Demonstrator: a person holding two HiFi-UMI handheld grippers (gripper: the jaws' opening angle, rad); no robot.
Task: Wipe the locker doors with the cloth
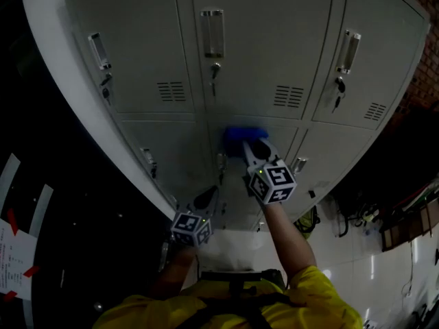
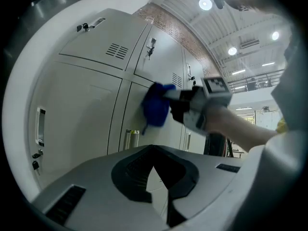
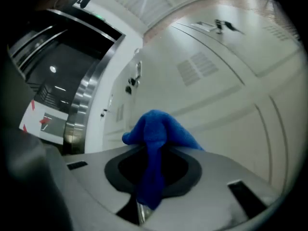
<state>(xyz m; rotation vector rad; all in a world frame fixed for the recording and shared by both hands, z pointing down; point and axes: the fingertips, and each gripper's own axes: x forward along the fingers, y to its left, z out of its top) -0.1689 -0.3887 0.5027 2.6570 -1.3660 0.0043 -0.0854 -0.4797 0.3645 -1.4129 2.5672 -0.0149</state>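
Observation:
A bank of grey metal lockers [image 1: 267, 53] fills the head view, each door with a handle and a vent. My right gripper [image 1: 248, 147] is shut on a blue cloth [image 1: 241, 135] and presses it against the top of a middle lower door. The same blue cloth [image 3: 156, 131] bunches over the jaws in the right gripper view, and the blue cloth [image 2: 155, 109] shows from the side in the left gripper view. My left gripper [image 1: 206, 197] hangs lower and to the left, near the lower doors, shut with nothing in it.
Door handles [image 1: 212, 31] and keys [image 1: 215, 70] stick out from the upper doors. A dark wall with a paper notice [image 1: 15, 256] lies left of the lockers. A brick wall [image 1: 420, 81] and cluttered floor [image 1: 384, 218] lie to the right.

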